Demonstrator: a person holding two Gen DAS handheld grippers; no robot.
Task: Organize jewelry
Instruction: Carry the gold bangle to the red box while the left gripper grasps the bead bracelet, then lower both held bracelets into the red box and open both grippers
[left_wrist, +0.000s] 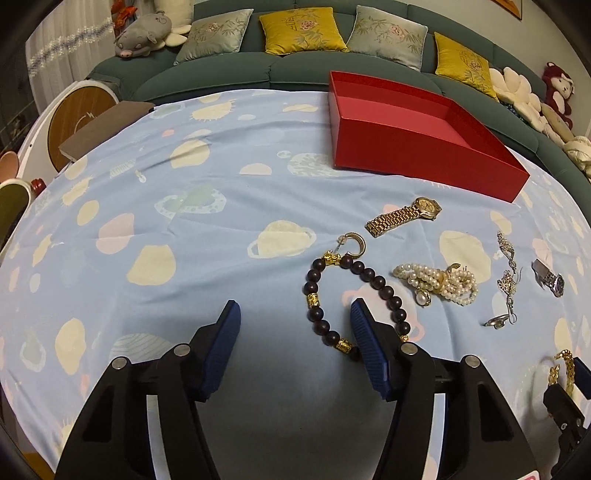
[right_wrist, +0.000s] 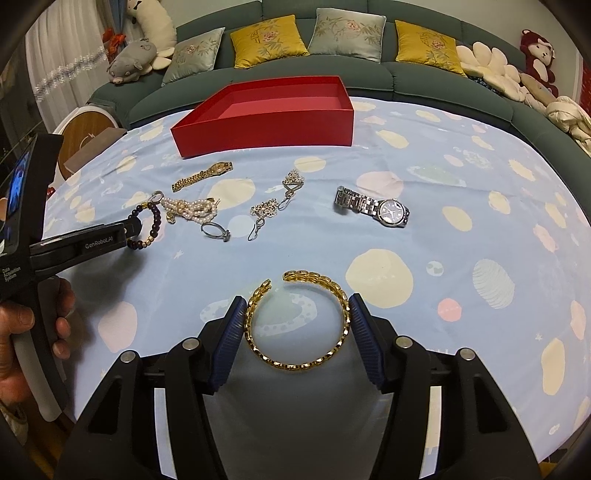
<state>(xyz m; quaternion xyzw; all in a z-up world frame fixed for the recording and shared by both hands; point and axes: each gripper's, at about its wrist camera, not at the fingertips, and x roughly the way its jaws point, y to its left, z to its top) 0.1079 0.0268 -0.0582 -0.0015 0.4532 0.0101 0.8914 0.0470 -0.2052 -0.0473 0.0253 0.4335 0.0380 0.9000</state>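
My right gripper (right_wrist: 297, 308) is open, its blue pads on either side of a gold link bracelet (right_wrist: 295, 363) lying on the cloth. My left gripper (left_wrist: 295, 314) is open over a dark bead bracelet (left_wrist: 321, 317), whose right side passes behind the right finger (left_wrist: 369, 343). An open red box (left_wrist: 424, 147) stands at the back; it also shows in the right wrist view (right_wrist: 266, 125). Between lie a gold watch (left_wrist: 404, 214), a gold hoop earring (left_wrist: 354, 243), a pearl bracelet (left_wrist: 436, 280), silver earrings (left_wrist: 508, 273), a ring (left_wrist: 495, 322) and a silver watch (right_wrist: 373, 206).
The table wears a light blue planet-print cloth (left_wrist: 184, 221). A green sofa (left_wrist: 258, 62) with cushions and plush toys runs behind it. A round wooden side table (left_wrist: 77, 122) and a brown box (left_wrist: 103, 125) stand at the far left.
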